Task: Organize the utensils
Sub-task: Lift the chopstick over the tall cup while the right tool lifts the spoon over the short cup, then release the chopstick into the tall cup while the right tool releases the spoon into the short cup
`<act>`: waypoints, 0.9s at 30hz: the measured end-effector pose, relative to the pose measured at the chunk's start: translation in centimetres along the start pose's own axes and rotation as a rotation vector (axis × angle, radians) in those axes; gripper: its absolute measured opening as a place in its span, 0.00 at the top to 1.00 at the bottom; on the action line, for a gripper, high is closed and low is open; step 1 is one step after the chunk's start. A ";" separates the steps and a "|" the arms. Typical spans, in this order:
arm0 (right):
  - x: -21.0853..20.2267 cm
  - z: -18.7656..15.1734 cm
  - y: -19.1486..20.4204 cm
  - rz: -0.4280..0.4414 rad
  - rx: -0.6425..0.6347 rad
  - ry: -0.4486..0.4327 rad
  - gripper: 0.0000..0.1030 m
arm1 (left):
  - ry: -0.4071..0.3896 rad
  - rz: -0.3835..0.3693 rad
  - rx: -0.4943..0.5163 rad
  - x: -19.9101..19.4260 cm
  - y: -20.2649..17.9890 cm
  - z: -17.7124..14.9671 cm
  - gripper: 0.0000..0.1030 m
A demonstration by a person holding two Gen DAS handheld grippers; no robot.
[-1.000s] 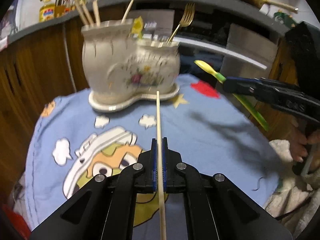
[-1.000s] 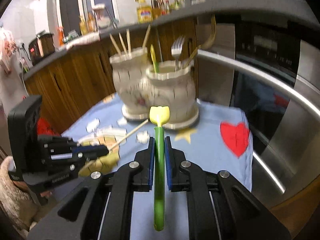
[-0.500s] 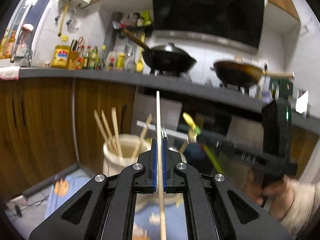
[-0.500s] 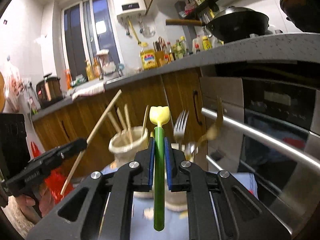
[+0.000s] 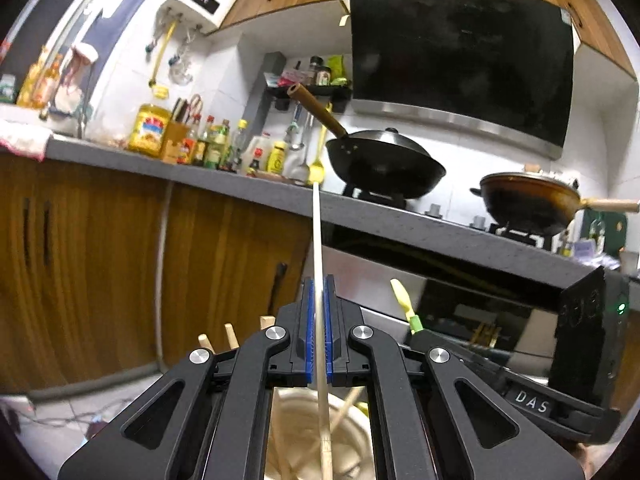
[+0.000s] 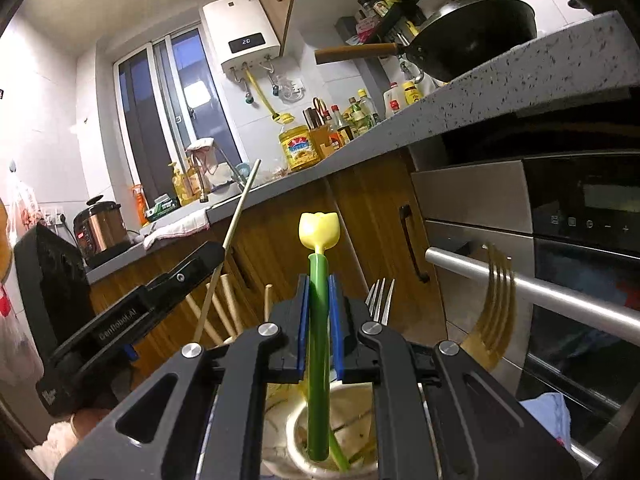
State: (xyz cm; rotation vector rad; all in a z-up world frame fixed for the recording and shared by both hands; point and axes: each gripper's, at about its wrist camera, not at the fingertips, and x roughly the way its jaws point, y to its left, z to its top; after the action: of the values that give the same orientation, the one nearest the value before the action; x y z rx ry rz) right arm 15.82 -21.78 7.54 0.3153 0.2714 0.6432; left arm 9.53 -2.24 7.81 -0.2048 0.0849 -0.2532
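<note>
The room is a kitchen: a grey speckled countertop [image 5: 224, 178] runs over wooden cabinet doors [image 5: 92, 248], with white tile behind it and a black range hood [image 5: 460, 44] above the hob. Two woks sit on the burners — a black wok [image 5: 384, 160] and a brown wok [image 5: 528, 200]. A white water heater [image 6: 240, 36] hangs beside a dark window [image 6: 168, 108], a row of bottles lines the counter, and a steel-fronted oven [image 6: 560, 240] fills the space below it.

The left gripper [image 5: 318, 292] is clamped tight on one wooden chopstick [image 5: 317, 232], which sticks up past its blue pads, its lower end over the cream ceramic holder [image 5: 304, 432]. The right gripper [image 6: 319, 292] is closed on one green utensil with a yellow tulip-shaped end [image 6: 319, 320], its lower end hanging in the mouth of the holder's other cup.

Standing in the holder: about four more chopsticks [image 6: 230, 304], one silver fork [image 6: 380, 296] and one gold fork [image 6: 496, 300] by the right rim. A bit of blue cloth [image 6: 544, 412] shows lower right.
</note>
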 end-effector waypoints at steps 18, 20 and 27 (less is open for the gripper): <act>-0.6 -4.3 1.4 -0.107 -0.211 0.024 0.91 | 0.038 0.010 0.119 -2.8 -0.5 -3.6 0.96; -0.9 -4.6 1.2 -0.106 -0.208 0.035 0.91 | 0.058 0.015 0.125 -3.3 -0.4 -4.0 0.96; -1.7 -5.3 1.4 -0.103 -0.213 0.070 0.91 | 0.098 0.020 0.124 -4.4 -0.2 -4.8 0.95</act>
State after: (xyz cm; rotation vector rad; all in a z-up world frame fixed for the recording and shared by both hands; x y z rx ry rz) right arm 11.91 -20.71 3.48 0.0745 0.2812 0.5766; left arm 4.71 -2.19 3.43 -0.0687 0.1675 -0.2472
